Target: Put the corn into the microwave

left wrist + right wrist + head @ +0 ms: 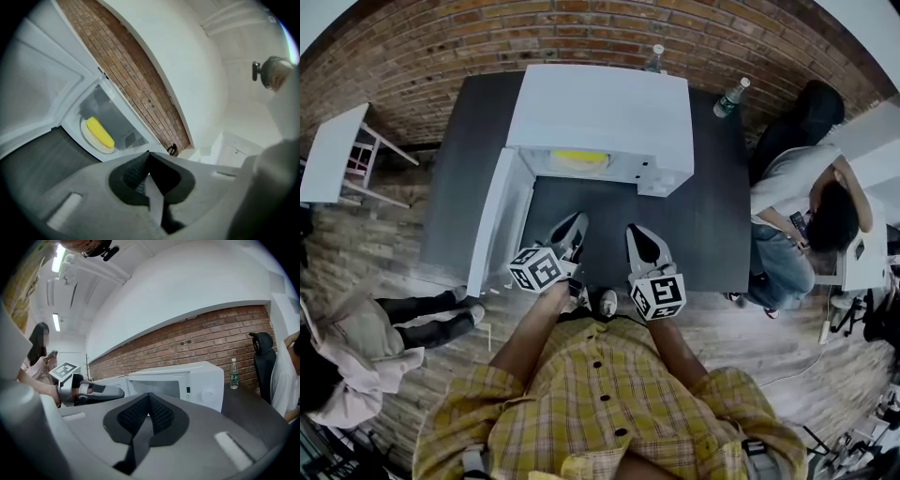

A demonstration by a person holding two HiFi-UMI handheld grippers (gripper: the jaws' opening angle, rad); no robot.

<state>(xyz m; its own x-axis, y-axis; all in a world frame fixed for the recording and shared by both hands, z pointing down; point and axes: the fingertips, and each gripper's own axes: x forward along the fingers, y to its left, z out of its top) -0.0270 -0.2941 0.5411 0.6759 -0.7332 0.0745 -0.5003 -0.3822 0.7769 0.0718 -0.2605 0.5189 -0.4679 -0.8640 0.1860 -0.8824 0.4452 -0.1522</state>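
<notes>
Inside, oblong yellow corn (100,132) on round plate (106,149)

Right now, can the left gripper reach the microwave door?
Probably yes. The microwave door hangs open just beside the left gripper, and nothing visible stands between them. The gripper's jaws are shut and empty.

I see the white box-shaped microwave (600,117) at the upper middle of the head view, standing on the dark table (703,225). Its white door (499,220) is swung wide open toward the frame's lower left. The short yellow corn cob (100,132) lies on its side inside the cavity, on the round pale plate (107,149). It sits left of centre in the left gripper view, slanting from upper left to lower right.
</notes>
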